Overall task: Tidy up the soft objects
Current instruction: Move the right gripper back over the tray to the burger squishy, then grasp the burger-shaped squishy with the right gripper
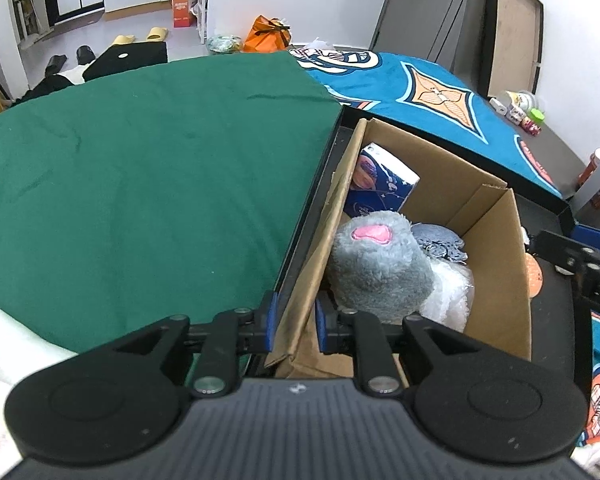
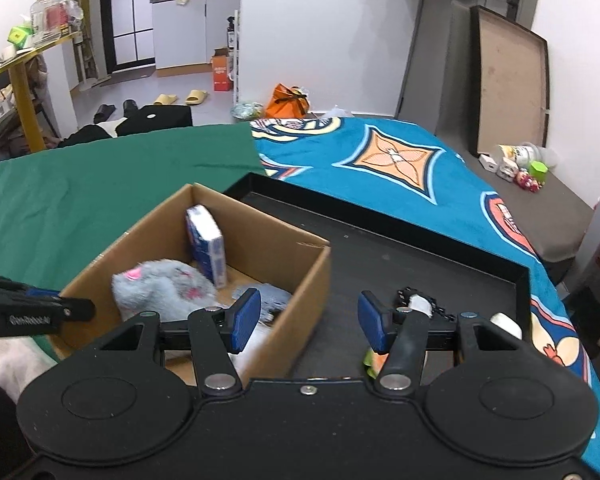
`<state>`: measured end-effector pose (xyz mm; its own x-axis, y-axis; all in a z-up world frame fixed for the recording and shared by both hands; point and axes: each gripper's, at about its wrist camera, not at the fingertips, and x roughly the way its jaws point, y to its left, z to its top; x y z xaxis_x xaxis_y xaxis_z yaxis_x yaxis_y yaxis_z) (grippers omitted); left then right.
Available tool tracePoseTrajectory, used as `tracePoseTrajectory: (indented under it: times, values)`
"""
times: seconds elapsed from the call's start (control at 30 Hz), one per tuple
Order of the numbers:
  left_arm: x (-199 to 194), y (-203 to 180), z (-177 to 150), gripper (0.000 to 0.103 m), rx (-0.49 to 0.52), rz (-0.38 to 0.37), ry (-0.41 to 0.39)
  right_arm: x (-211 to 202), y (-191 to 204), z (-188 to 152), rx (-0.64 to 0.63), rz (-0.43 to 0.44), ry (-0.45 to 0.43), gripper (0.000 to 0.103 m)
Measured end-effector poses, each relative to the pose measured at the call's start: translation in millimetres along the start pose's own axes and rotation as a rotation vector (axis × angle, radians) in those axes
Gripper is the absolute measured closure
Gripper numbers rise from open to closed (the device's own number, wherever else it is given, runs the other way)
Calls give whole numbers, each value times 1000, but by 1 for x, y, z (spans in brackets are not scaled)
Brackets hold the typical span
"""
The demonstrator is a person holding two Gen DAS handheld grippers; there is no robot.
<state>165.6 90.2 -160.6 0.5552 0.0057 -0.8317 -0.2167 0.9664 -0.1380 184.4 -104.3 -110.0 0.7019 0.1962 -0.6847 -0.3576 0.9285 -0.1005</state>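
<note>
A cardboard box (image 1: 496, 264) (image 2: 296, 280) stands in a black tray (image 2: 420, 256). Inside lie a grey plush toy with pink patches (image 1: 380, 268) (image 2: 160, 284), a blue tissue pack (image 1: 380, 188) (image 2: 206, 240), a grey knit item (image 1: 440, 240) (image 2: 272, 296) and something white and fluffy (image 1: 452, 292). My left gripper (image 1: 296, 322) is shut on the box's left wall, also seen at the left of the right wrist view (image 2: 76, 308). My right gripper (image 2: 308, 320) is open and empty, straddling the box's near right corner. Small items (image 2: 416, 302) lie on the tray behind its right finger.
The tray rests on a bed with a green cloth (image 1: 140, 160) (image 2: 80, 200) and a blue patterned blanket (image 1: 440, 88) (image 2: 400, 168). An orange item (image 1: 534, 276) lies on the tray right of the box. Small toys and jars (image 2: 520, 164) stand at the far right.
</note>
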Motion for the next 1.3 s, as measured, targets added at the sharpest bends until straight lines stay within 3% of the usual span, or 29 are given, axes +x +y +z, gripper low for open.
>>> tracePoseTrajectory:
  times: [0.27,0.4,0.73,1.13,1.23,1.27,1.3]
  values:
    - [-4,-17,6,49,47,55,-14,6,-31,-9,1,-13,21,49]
    - [-3,-26,9,44,67,78,-14,13,-47,-15,11,-16,36,48]
    - [6,-51,13,39,154,149,8,48,-74,-45,138,18,79,34]
    - [21,-86,17,30,248,220,26,78,-93,-63,236,35,115,34]
    - [22,-91,16,29,261,241,28,81,-94,-65,238,43,130,48]
    - [21,-92,16,29,266,246,31,83,-95,-65,237,48,142,68]
    - [22,-93,16,28,271,251,33,84,-97,-67,246,58,158,69]
